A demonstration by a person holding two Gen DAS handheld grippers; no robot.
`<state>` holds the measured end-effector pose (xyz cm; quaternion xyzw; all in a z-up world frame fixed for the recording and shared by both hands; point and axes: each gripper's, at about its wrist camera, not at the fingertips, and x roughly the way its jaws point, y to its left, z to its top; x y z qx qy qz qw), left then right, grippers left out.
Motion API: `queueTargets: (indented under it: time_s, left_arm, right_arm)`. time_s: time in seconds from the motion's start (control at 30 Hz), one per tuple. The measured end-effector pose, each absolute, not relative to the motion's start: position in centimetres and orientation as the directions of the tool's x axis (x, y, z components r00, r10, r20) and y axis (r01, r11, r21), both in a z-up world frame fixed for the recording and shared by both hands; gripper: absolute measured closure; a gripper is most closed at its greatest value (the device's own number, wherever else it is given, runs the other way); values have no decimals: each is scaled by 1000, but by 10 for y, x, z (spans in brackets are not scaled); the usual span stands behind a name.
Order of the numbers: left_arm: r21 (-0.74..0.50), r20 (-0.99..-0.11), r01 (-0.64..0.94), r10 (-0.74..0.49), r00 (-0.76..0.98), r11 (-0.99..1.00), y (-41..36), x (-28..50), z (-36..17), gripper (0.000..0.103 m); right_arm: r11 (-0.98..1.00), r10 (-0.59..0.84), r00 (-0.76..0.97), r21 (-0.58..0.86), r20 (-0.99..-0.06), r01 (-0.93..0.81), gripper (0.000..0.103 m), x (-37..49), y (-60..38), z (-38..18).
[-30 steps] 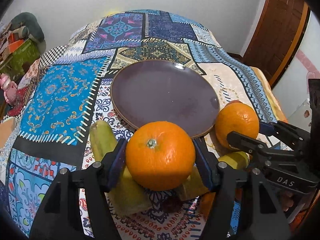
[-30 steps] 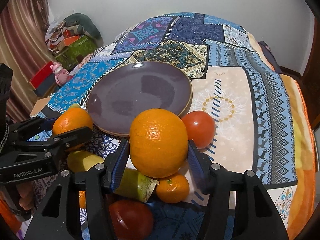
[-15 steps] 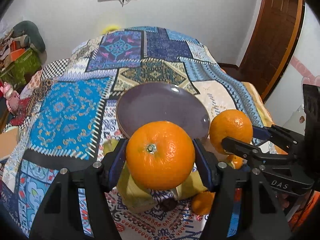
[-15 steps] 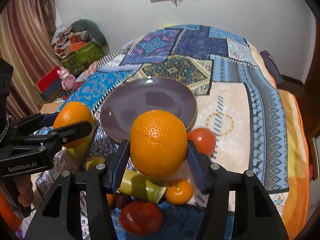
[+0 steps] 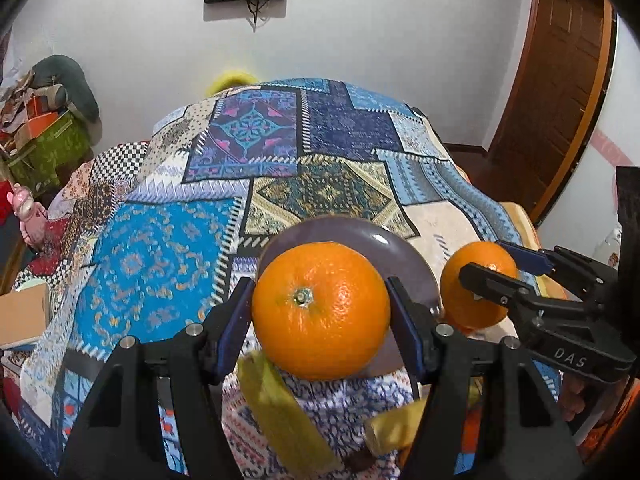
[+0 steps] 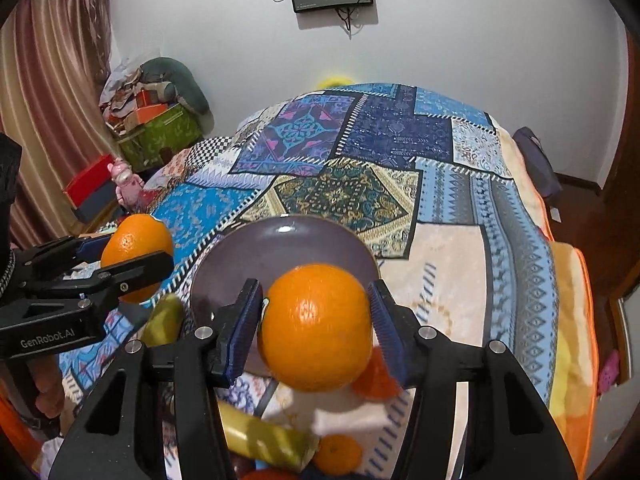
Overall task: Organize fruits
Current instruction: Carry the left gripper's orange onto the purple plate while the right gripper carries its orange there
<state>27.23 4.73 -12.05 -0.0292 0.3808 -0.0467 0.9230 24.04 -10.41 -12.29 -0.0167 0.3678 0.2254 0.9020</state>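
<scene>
The left gripper (image 5: 322,314) is pinching a large orange (image 5: 321,310) between its 2 blue pads, stem end facing the camera, and the right gripper (image 6: 316,326) is pinching a second orange (image 6: 315,327) the same way. Both fruits are sitting well forward in the jaws, gripped across their widest part. The purple plate (image 6: 276,248) is lying just beyond each pair of fingertips, on the patchwork bedspread (image 5: 160,256), and it is looking empty, so I am judging this as the carry toward it.

To do the carry well, each orange needs steady pad pressure, since round, waxy skin is apt to roll out sideways. Both grippers are angling down toward the plate, so the fruits ought to be travelling over its near rim without clipping it. The 2 oranges are hanging side by side and apart; keeping that gap is avoiding a knock between the grippers. Setting each one down toward the plate's middle, apart from the other, before easing the pads is leaving less chance of a roll over the shallow edge.

Below the jaws, greenish-yellow bananas (image 6: 260,440), a small mandarin (image 6: 338,454) and what is probably a tomato (image 6: 376,380), blurred here, are waiting.
</scene>
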Motion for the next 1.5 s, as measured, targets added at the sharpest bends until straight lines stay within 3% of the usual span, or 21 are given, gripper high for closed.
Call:
queueTargets:
  time_s: [0.67,1.3,1.5]
  left_arm:
    - [-86,-802,94,-125,585,992,22,364,-171,39]
    - [-173,-874,82,-191,448,981,19,386,-202,38]
    - [-109,-833,141,-168,528,984,11,368,-178,38]
  right_arm:
    - [899,360,557,118,-748,-422,53,275,-94,-166]
    - [885,355,549,84,-757,-457,50,280,-90,-170]
    - [895,338,558,74,-758,-440,49,274,-98,-166]
